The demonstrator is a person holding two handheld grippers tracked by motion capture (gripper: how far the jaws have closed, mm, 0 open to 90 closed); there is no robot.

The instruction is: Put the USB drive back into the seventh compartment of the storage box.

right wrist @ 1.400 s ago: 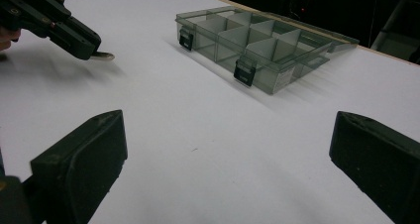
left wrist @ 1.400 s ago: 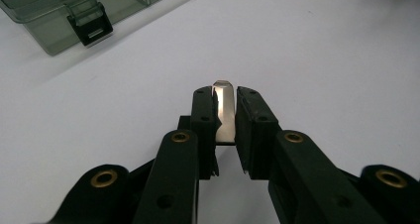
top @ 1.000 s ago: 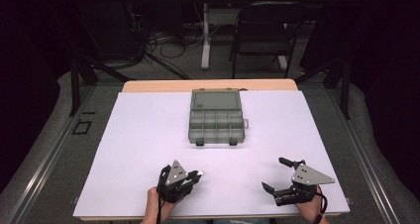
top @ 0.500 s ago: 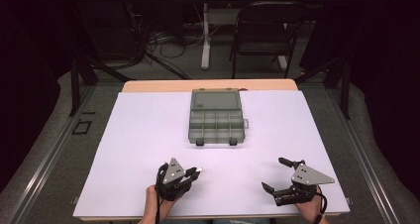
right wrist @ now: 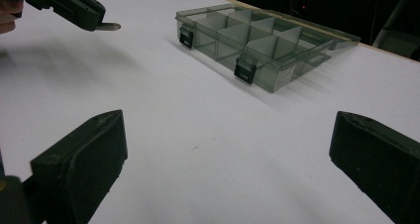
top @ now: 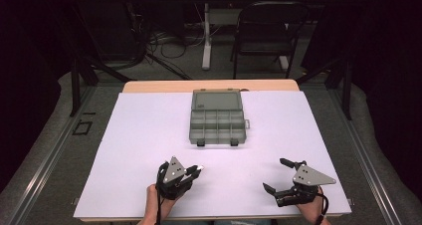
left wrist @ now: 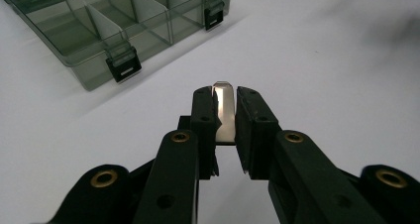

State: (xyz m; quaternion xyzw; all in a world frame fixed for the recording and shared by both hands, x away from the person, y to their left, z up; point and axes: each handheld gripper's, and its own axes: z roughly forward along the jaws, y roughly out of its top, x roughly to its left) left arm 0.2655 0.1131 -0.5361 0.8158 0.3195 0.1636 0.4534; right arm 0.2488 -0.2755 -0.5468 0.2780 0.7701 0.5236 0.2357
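- Metal strip (left wrist: pixel 224 110) is sitting pinched between the two black pads of the left gripper (top: pixel 195 170), w/ its shiny tip poking out past the jaw ends; in the right gripper view the same tip is sticking out toward the right, above the table.
- Left gripper is hovering near the front edge of the white table (top: pixel 149 135), left of centre, clamped tight on the strip, grey plate on top, person's left hand (top: pixel 154 202) wrapping it from below.
- Pointing roughly toward the box, but staying well apart from it.
- Clear grey compartment box (top: pixel 218 123) is lying in the middle of the table toward the far side, lid folded open behind it, two black latches hanging on the near wall.
- Dividers are splitting it into several cells; contents of cells – can't tell, they're looking bare from the gripper views.
- Right gripper (top: pixel 276 176) is resting near the front edge on the right side, jaws spread wide w/ nothing between them, just bare table showing in the gap.
- Person's right hand (top: pixel 311 210) is holding it from behind, cable trailing off the front edge.
- Both grippers are sitting well apart from each other, box between and beyond them.
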